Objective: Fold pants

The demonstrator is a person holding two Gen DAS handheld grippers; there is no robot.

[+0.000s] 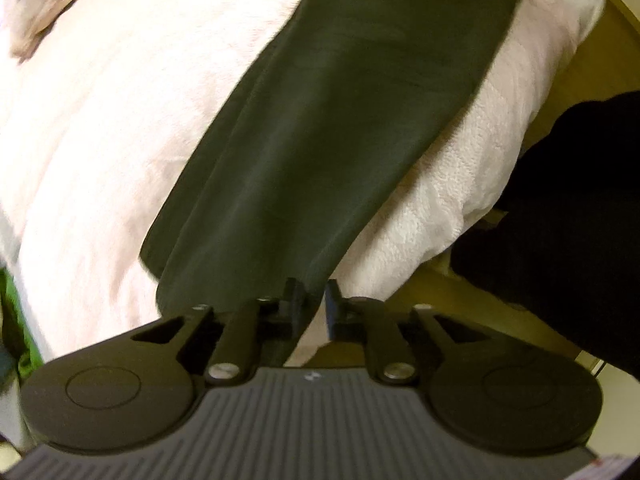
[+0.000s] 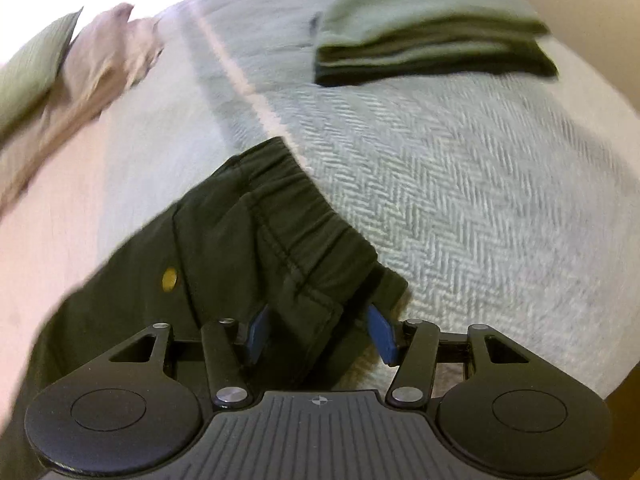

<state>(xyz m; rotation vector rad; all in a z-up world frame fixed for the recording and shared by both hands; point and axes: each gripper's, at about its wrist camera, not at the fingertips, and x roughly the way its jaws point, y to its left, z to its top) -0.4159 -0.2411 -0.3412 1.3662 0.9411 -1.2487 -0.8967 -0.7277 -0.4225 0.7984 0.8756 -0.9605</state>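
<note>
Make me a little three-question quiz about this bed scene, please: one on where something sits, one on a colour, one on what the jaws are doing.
1. Where does the folded stack lie?
A. On the blanket, beyond the waistband
B. On the floor
C. Under the pillow

2. What colour are the pants being handled?
A. Bright red
B. Dark olive green
C. White

3. What is the left gripper doing?
A. Hanging wide open, clear of any cloth
B. Holding a pillow
C. Shut on the leg end of the pants

Answers:
1 A, the right wrist view shows it resting there.
2 B, both views show that shade.
3 C, the jaws nearly meet on fabric.
</note>
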